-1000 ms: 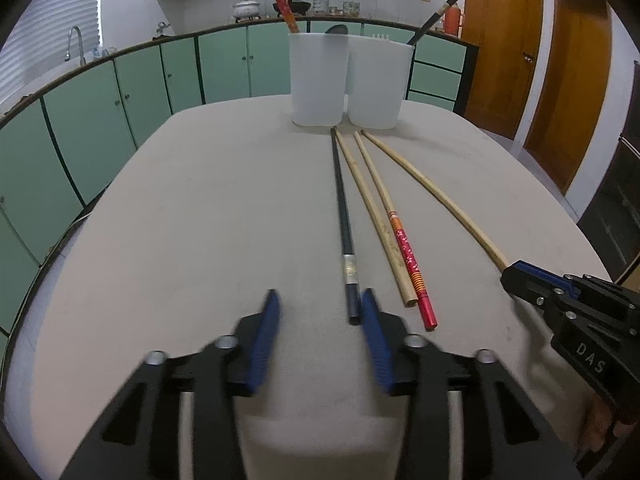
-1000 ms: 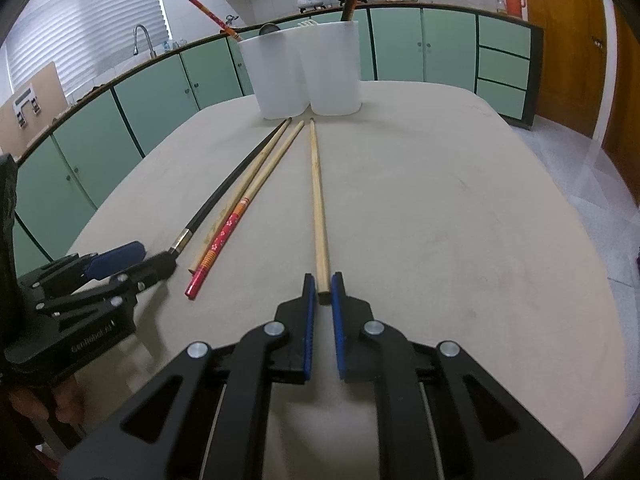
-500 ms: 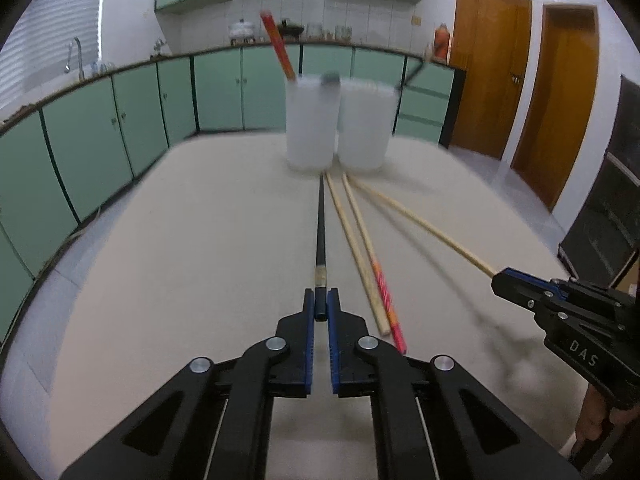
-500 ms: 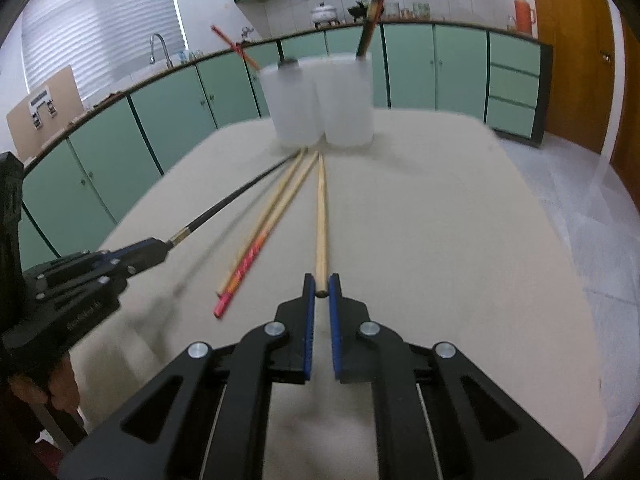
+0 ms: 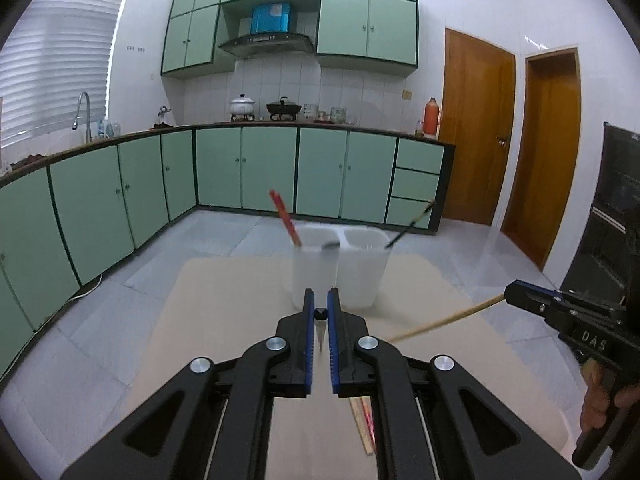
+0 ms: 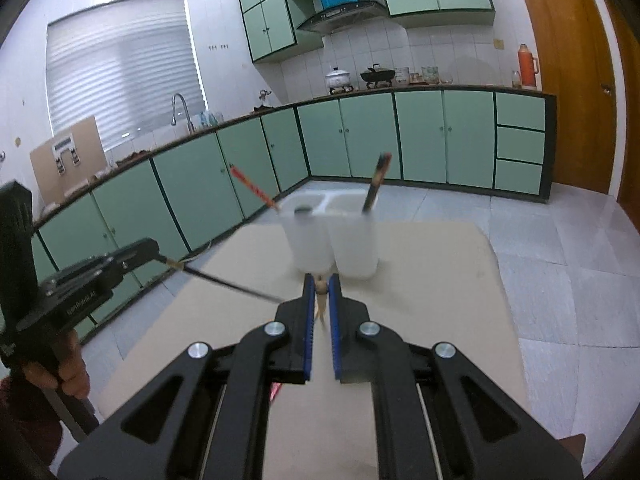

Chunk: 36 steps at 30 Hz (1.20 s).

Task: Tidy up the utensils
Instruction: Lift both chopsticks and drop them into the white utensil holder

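Black and wood are both off the table now: a second ago each chopstick lay flat on the beige tabletop (image 5: 224, 320), and you have since lifted both. Your left gripper (image 5: 321, 312) is clamped on the butt of the black lacquered chopstick (image 6: 224, 282), which hangs tip-down toward the table. Your right gripper (image 6: 320, 286) is pinched shut on the end of the pale wooden chopstick (image 5: 444, 322), also slanting down. The two translucent white plastic holder cups (image 5: 340, 270) stand just ahead, each already holding a stick. That leaves the red patterned chopstick (image 5: 367, 420) and its plain wooden neighbour on the table. Next you likely need to swing each tip up over a cup rim.
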Available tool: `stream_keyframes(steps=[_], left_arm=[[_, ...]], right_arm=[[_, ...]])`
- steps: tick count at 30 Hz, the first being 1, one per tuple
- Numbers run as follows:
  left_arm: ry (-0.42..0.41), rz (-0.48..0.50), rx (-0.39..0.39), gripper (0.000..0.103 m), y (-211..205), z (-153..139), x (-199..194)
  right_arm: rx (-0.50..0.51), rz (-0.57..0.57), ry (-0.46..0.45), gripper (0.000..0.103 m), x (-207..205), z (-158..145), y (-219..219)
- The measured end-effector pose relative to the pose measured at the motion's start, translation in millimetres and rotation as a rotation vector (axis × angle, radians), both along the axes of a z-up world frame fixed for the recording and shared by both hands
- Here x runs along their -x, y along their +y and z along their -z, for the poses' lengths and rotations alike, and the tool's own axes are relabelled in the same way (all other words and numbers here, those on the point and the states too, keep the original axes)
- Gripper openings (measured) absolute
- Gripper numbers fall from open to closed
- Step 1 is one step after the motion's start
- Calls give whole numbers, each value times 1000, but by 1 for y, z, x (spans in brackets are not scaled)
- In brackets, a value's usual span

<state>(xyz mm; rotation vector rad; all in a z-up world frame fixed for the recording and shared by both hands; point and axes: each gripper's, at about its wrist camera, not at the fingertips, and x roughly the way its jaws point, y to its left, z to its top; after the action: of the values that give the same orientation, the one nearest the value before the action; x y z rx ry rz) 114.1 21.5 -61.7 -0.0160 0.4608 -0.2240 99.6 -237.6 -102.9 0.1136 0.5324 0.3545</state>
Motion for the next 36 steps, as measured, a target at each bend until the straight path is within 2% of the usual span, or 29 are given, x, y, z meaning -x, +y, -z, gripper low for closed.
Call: stream_keyframes(steps=[5, 16, 22, 28, 36], left_arm=[[-15, 20, 15, 6, 3, -20, -10], [-20, 63, 48, 6, 8, -43, -24], [-76, 88, 40, 6, 2, -69, -37], [-169, 107, 33, 6, -9, -107, -59], [-242, 98, 38, 6, -20, -151, -115]], right_arm=[[-44, -20, 15, 6, -20, -26, -7], [-2, -79, -16, 6, -42, -70, 0], [-12, -100, -67, 6, -54, -99, 0], [17, -105, -136, 6, -75, -134, 4], [37, -78, -196, 6, -120, -170, 2]])
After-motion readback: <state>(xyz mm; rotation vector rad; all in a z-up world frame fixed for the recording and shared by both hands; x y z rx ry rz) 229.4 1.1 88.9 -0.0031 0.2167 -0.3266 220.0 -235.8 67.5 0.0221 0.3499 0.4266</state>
